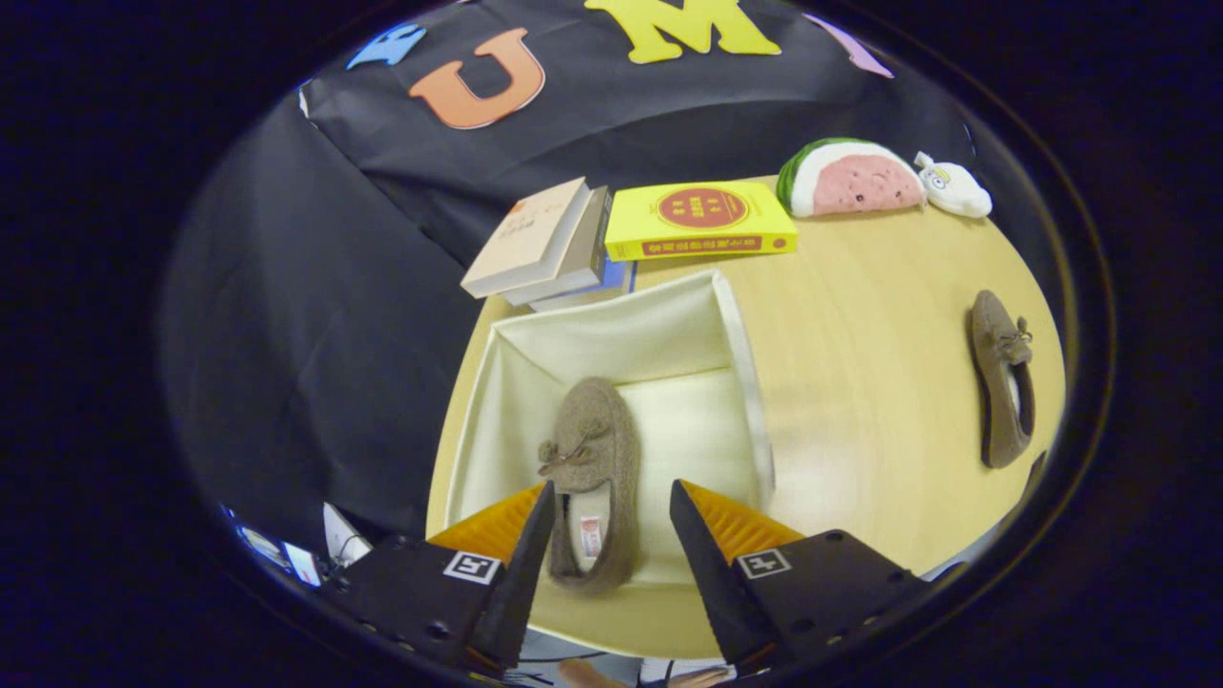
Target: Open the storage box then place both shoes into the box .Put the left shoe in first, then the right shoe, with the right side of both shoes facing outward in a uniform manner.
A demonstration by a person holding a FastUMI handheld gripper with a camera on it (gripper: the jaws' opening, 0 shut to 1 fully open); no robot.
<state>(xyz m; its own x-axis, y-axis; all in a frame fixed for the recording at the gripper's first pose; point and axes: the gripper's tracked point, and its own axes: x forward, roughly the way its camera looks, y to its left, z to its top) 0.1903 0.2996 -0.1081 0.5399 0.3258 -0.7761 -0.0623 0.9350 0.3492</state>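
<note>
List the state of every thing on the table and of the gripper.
Storage box: open, one shoe inside.
Shoe in box: lying flat, heel between the fingers, not gripped.
Other shoe: on the table, outside the box.
Gripper: open, above the box.
Yellow book: closed, flat.
Book stack: closed, piled beside it.
Watermelon toy: lying at the table's far edge.

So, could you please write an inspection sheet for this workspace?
Surface: wooden table, pale.
Job's things: open storage box; one brown shoe inside it; second brown shoe on the table, apart from the box.
Clutter: stacked books, yellow book, watermelon plush, small white toy.
Grippers: gripper open, fingers either side of the boxed shoe's heel.
Cables: nothing seen.
Surroundings: black cloth wall.
</note>
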